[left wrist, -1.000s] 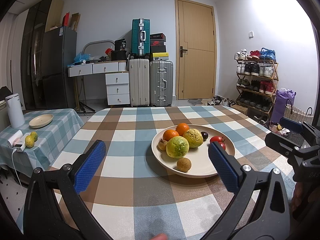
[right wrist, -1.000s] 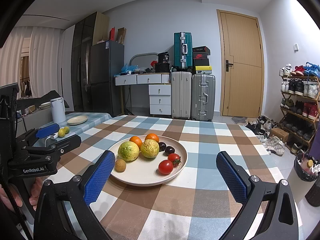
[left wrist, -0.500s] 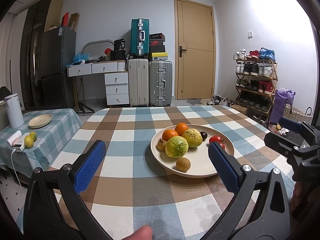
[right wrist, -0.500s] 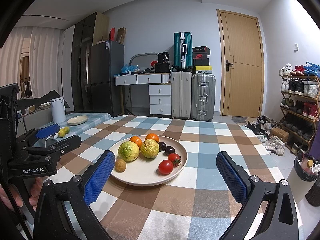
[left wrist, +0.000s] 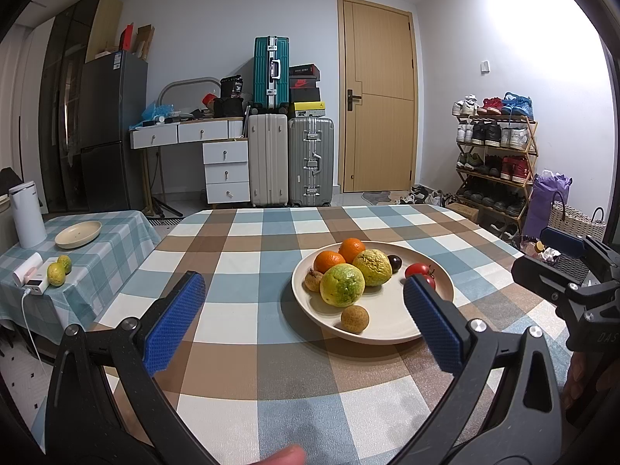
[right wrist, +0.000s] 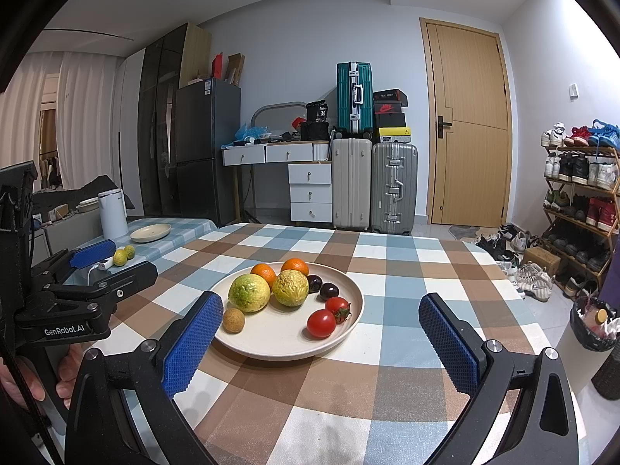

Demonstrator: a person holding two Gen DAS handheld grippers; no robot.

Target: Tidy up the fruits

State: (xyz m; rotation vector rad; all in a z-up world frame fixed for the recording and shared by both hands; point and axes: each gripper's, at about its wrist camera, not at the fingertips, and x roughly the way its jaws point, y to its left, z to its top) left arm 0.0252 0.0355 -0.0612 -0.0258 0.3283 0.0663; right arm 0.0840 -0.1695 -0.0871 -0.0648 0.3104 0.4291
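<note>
Plate (right wrist: 354, 312) of fruit ahead of both spread, empty tools

Cream plate (right wrist: 350, 312) on checked bench (right wrist: 407, 271), holding two oranges (right wrist: 263, 271) at far side, green-yellow citrus (right wrist: 248, 293) touching wrinkled yellow fruit (right wrist: 290, 287), two dark plums (right wrist: 328, 291) right of these, two red tomatoes (right wrist: 321, 323) near right, small brown round fruit (right wrist: 233, 320) near left.
</note>
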